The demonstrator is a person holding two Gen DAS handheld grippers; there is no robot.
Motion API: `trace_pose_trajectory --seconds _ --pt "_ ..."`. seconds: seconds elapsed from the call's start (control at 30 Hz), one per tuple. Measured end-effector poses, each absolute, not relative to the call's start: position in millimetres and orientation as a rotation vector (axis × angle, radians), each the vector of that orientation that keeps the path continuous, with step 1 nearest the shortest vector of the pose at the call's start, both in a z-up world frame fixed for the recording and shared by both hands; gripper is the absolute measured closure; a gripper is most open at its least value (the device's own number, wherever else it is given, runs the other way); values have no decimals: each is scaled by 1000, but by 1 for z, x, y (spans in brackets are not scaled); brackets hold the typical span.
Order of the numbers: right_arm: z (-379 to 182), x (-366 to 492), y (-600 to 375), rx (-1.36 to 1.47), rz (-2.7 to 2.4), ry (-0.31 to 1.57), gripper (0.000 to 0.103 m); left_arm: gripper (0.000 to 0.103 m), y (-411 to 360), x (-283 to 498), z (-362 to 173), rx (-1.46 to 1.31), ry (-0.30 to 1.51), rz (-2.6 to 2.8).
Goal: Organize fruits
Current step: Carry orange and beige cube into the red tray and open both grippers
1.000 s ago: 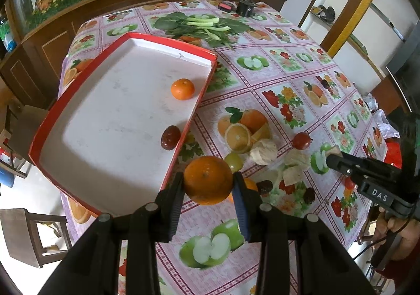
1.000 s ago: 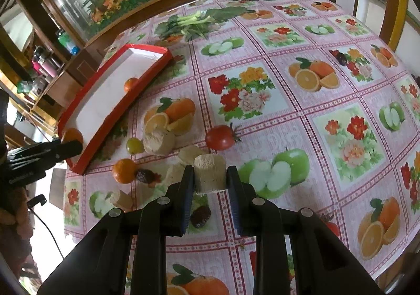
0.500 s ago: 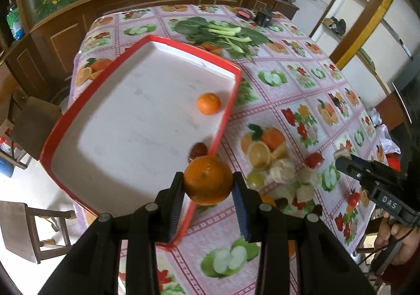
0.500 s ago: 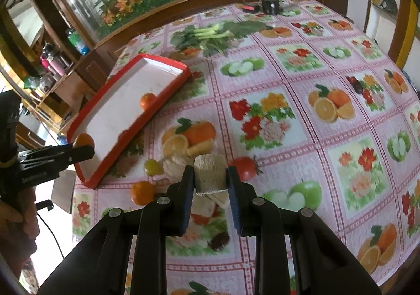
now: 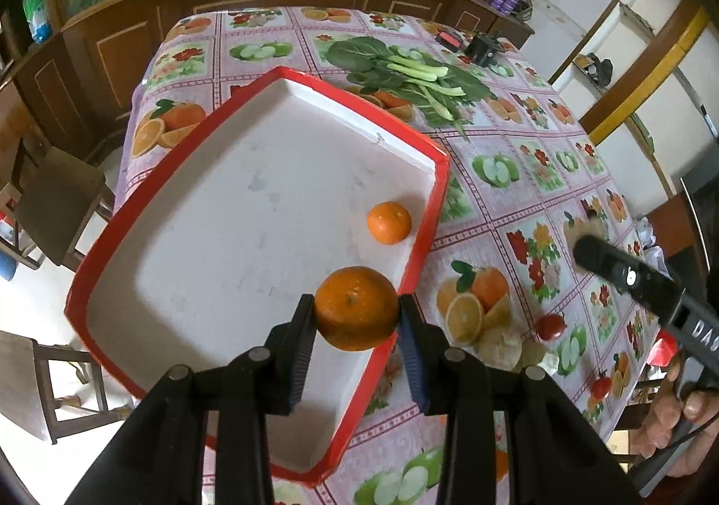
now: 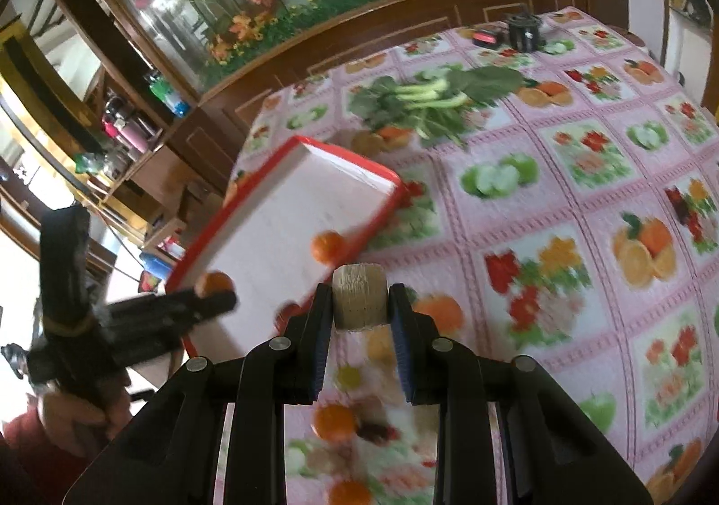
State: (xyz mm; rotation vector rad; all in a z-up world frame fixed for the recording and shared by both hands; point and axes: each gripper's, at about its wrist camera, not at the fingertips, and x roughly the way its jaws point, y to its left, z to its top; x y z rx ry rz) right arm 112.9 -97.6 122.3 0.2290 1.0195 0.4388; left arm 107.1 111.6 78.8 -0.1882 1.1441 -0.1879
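The left gripper (image 5: 356, 318) clamps a large orange (image 5: 356, 308) above the near right corner of the red-rimmed tray (image 5: 438, 195), where a smaller orange (image 5: 389, 222) already lies. The right gripper (image 6: 357, 316) clamps a pale cut chunk (image 6: 359, 302) above the tablecloth (image 6: 561, 208) beside the tray. The step in hand is judged to be delivery; the next move calls for lowering the large orange onto bare tray floor and parting the fingers.

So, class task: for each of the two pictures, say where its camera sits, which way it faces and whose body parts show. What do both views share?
Left wrist: on the left tool, facing down at the red tray; holds an orange; right tool and hand show.
Right wrist: on the right tool, holding a beige chunk; left tool and hand show.
Shared: tray, small orange, leafy greens.
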Motion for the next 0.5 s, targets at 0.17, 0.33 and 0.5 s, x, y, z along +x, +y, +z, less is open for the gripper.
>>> trace_pose_trajectory --seconds 0.17,0.33,0.5 --pt "121 139 -79 208 456 1035 79 64 110 117 70 -189 1161 -185" --pt "102 164 -68 251 460 1131 79 64 110 124 62 -206 1175 -196" --pt "87 186 -56 234 452 1174 79 64 113 134 54 -234 1189 -197"
